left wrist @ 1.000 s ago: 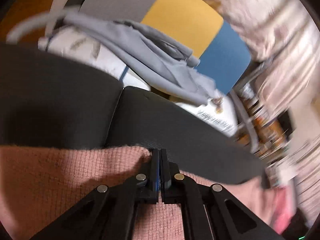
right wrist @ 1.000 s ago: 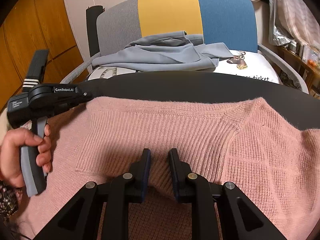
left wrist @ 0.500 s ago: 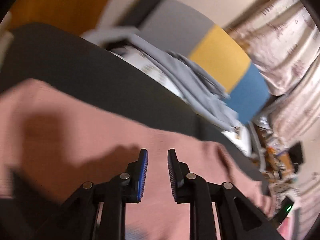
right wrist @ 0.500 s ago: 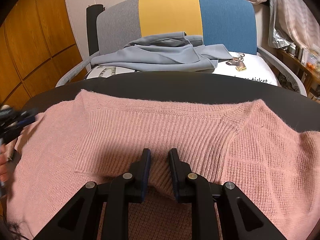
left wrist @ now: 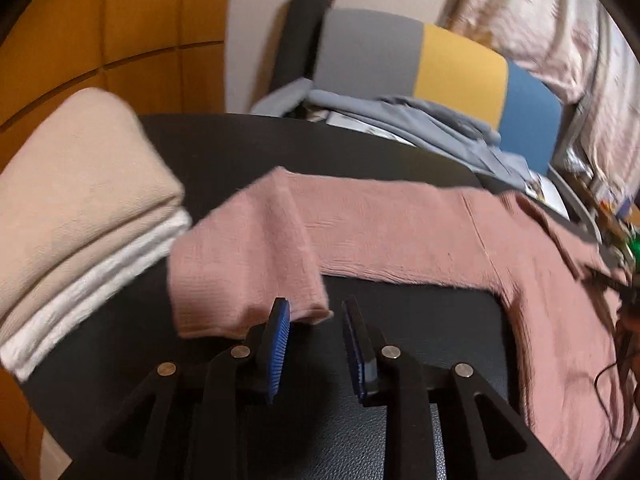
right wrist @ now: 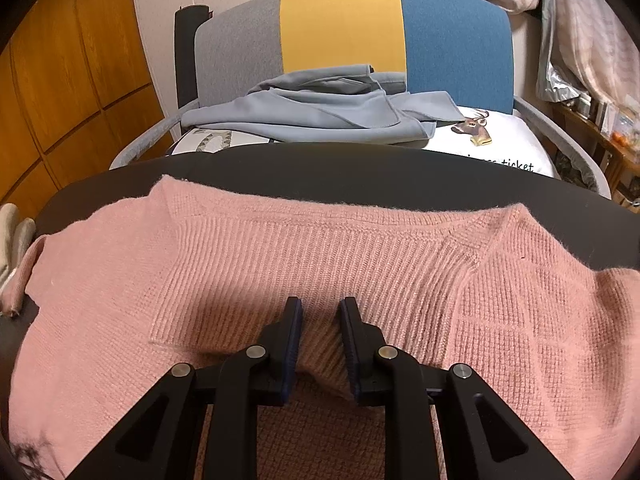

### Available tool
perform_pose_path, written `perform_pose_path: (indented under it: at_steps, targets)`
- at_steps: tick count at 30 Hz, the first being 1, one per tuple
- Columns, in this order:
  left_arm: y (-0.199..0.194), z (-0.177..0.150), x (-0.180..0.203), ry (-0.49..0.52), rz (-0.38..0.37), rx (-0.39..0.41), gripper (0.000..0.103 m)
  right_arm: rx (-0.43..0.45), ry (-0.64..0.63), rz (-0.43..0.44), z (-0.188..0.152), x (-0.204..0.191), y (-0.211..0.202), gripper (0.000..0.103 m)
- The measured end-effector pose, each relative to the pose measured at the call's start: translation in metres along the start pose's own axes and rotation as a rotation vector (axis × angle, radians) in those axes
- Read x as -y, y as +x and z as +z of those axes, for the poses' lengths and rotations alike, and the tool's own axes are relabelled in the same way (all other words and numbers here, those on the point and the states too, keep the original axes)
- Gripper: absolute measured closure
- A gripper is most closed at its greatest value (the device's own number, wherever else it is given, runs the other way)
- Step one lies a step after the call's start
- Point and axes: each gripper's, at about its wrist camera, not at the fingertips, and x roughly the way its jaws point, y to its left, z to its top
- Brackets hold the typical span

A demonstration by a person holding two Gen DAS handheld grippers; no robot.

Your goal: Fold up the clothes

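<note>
A pink knitted sweater point(right wrist: 320, 264) is spread flat on the black bench point(right wrist: 360, 168), with its ribbed band near the far edge. It seems to be laid out wide so that its parts can be folded over neatly. One sleeve point(left wrist: 248, 264) is stretched out from the sweater's body, and its cuff end is bent over on the bench.

The left tongs point(left wrist: 316, 344) are seen low over the bench, just beside the sleeve cuff. They are released, with a clear gap between the blue pads, and nothing is held in them. One pad point(left wrist: 280, 340) is touching or almost touching the cuff edge; which one cannot be told. The tongs are pointed along the bench toward the sleeve, so a grab of the cuff may be meant.

The right tongs point(right wrist: 320, 344) are held level over the middle of the sweater's body. A small ridge of pink knit is pinched up between the pads, so these tongs are grasping the sweater. The body is likely pinned this way so that it does not slide.

Beside the sleeve, a stack of folded cream and white cloths point(left wrist: 80, 208) is seen. Behind the sweater, a grey garment point(right wrist: 320, 112) is lying loose on a grey, yellow and blue chair point(right wrist: 340, 28).
</note>
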Motion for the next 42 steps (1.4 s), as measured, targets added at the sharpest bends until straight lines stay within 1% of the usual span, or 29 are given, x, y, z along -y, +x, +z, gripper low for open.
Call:
perform_pose_path:
  at_steps: [1, 4, 5, 9, 10, 11, 12, 13, 14, 15, 16, 17, 22, 24, 28, 31, 33, 34, 35, 36, 38, 42]
  targets:
    - [0.005, 0.000, 0.004, 0.029, 0.002, -0.011, 0.076, 0.000, 0.000, 0.000, 0.000, 0.000, 0.000, 0.082]
    - [0.027, 0.008, 0.029, 0.128, 0.048, -0.049, 0.075, -0.001, -0.002, -0.001, 0.000, 0.000, 0.000, 0.082]
    - [0.031, 0.009, 0.031, 0.145, 0.071, -0.056, 0.075, -0.001, -0.005, -0.004, 0.000, 0.000, 0.000, 0.082]
    - [0.045, 0.011, 0.025, 0.167, 0.180, -0.083, 0.074, -0.002, -0.015, -0.017, 0.000, -0.003, 0.000, 0.082]
    - [0.046, 0.010, 0.023, 0.169, 0.192, -0.081, 0.074, -0.001, -0.015, -0.018, 0.000, -0.003, 0.000, 0.082]
    - [0.045, 0.008, 0.022, 0.171, 0.184, -0.071, 0.073, -0.001, -0.014, -0.018, 0.000, -0.003, 0.000, 0.082]
    - [0.046, 0.007, 0.022, 0.173, 0.184, -0.072, 0.076, -0.001, -0.014, -0.017, 0.000, -0.003, 0.000, 0.082]
    - [0.045, 0.008, 0.022, 0.175, 0.189, -0.077, 0.083, -0.001, -0.013, -0.017, 0.000, -0.003, 0.000, 0.082]
    - [0.045, 0.008, 0.023, 0.176, 0.190, -0.083, 0.095, -0.001, -0.012, -0.016, 0.000, -0.003, 0.000, 0.082]
    - [0.043, 0.010, 0.022, 0.172, 0.178, -0.093, 0.095, -0.001, -0.012, -0.016, 0.000, -0.002, 0.000, 0.082]
    - [0.039, 0.013, 0.021, 0.158, 0.149, -0.094, 0.096, -0.001, -0.011, -0.015, 0.000, -0.002, 0.000, 0.082]
    - [0.033, 0.017, 0.019, 0.137, 0.119, -0.087, 0.096, -0.001, -0.011, -0.015, 0.000, -0.002, 0.000, 0.082]
    - [-0.006, 0.049, 0.012, 0.061, 0.025, -0.040, 0.096, -0.001, -0.002, -0.004, 0.000, -0.001, 0.000, 0.082]
    - [-0.020, 0.065, 0.012, 0.049, -0.010, -0.040, 0.096, -0.001, 0.003, 0.001, 0.000, 0.000, -0.001, 0.082]
    - [-0.040, 0.088, 0.014, 0.061, -0.041, -0.043, 0.096, -0.002, 0.012, 0.012, 0.000, 0.001, -0.001, 0.082]
    - [-0.051, 0.109, 0.013, 0.017, -0.099, -0.060, 0.096, -0.011, 0.018, 0.020, 0.001, 0.002, 0.000, 0.082]
    - [-0.064, 0.123, 0.011, -0.026, -0.149, -0.058, 0.096, 0.005, 0.027, 0.047, 0.003, -0.001, -0.009, 0.081]
    - [-0.068, 0.129, 0.012, -0.044, -0.172, -0.052, 0.096, 0.017, 0.033, 0.065, 0.004, -0.002, -0.015, 0.080]
    - [-0.073, 0.136, 0.015, -0.065, -0.201, -0.044, 0.096, 0.030, 0.039, 0.082, 0.006, -0.004, -0.021, 0.075]
    - [-0.077, 0.142, 0.017, -0.082, -0.225, -0.038, 0.096, 0.042, 0.045, 0.100, 0.007, -0.006, -0.027, 0.063]
    - [-0.083, 0.151, 0.029, -0.087, -0.263, -0.031, 0.096, 0.067, 0.057, 0.135, 0.009, -0.009, -0.039, 0.052]
    - [-0.085, 0.164, 0.062, -0.074, -0.343, -0.040, 0.098, 0.112, 0.066, 0.209, 0.010, -0.022, -0.063, 0.050]
